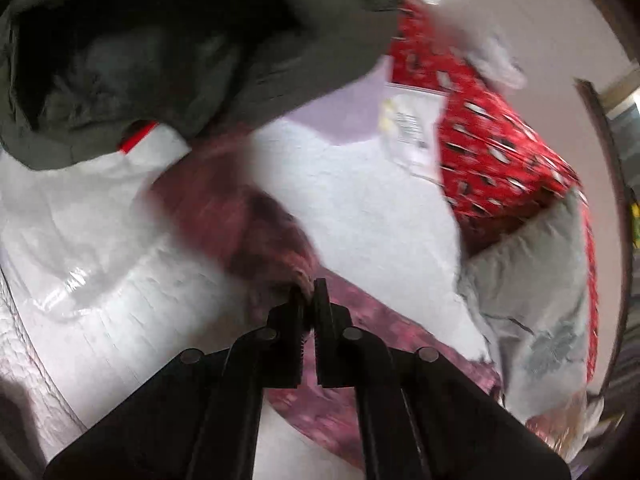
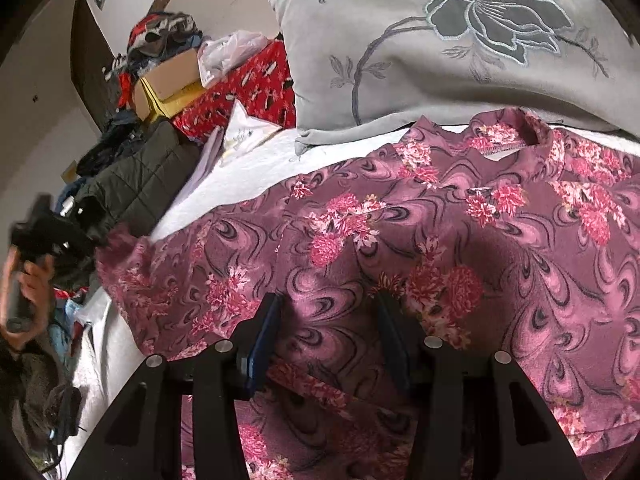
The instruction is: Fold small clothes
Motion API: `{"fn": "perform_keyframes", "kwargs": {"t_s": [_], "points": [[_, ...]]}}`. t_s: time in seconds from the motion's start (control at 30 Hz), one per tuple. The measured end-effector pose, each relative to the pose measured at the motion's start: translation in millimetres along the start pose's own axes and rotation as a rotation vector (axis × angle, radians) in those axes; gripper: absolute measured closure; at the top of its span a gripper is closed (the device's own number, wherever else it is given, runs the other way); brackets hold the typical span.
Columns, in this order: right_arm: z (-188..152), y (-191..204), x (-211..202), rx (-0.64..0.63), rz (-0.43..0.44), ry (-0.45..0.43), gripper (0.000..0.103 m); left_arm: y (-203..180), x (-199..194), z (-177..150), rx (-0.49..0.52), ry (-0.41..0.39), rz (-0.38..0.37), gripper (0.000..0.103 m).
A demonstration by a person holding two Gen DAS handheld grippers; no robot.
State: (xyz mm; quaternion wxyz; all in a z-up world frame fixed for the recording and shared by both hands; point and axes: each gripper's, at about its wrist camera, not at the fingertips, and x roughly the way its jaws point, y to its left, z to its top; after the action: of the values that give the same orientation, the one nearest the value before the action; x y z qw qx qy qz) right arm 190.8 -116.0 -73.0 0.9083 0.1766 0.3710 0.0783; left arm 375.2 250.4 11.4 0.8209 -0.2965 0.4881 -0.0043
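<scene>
A maroon top with pink flowers (image 2: 420, 232) lies spread on the white bed sheet (image 2: 248, 168), its neckline toward the pillow. My left gripper (image 1: 307, 292) is shut on the end of the top's sleeve (image 1: 256, 232), which is lifted and blurred. In the right wrist view the left gripper (image 2: 86, 236) shows at the far left, at the sleeve's end. My right gripper (image 2: 326, 308) is open, low over the middle of the top, holding nothing.
A grey pillow with a flower print (image 2: 460, 48) lies behind the top. A dark quilted jacket (image 1: 152, 48) (image 2: 136, 184), a red patterned box (image 1: 492, 152), papers (image 2: 244, 132) and a cardboard box (image 2: 172, 80) crowd the bed's far side.
</scene>
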Motion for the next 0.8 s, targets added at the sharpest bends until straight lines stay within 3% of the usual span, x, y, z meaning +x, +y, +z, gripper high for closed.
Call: {"fn": "perform_keyframes", "kwargs": {"t_s": [0.1,0.23,0.6,0.8], "points": [[6.6,7.9,-4.7,-0.033,-0.036,0.055,0.049,-29.4,-13.4,-9.8,0.059,-0.007,-0.035,0.101],[4.9,0.1,-31.8,-0.060,-0.107,0.055,0.034,-73.7,-25.2,-32.8,0.139,-0.003,-0.073,0.101],[-17.9,-115.5,-118.3,-0.003,-0.440,0.010,0.032,-196.5,-33.8,-117.8,0.351,0.060,-0.189,0.101],[-45.7,-123.9,-128.9,-0.105,-0.456,-0.012,0.028,-246.4,-17.9,-172.5,0.402,0.146,-0.236,0.101]]}}
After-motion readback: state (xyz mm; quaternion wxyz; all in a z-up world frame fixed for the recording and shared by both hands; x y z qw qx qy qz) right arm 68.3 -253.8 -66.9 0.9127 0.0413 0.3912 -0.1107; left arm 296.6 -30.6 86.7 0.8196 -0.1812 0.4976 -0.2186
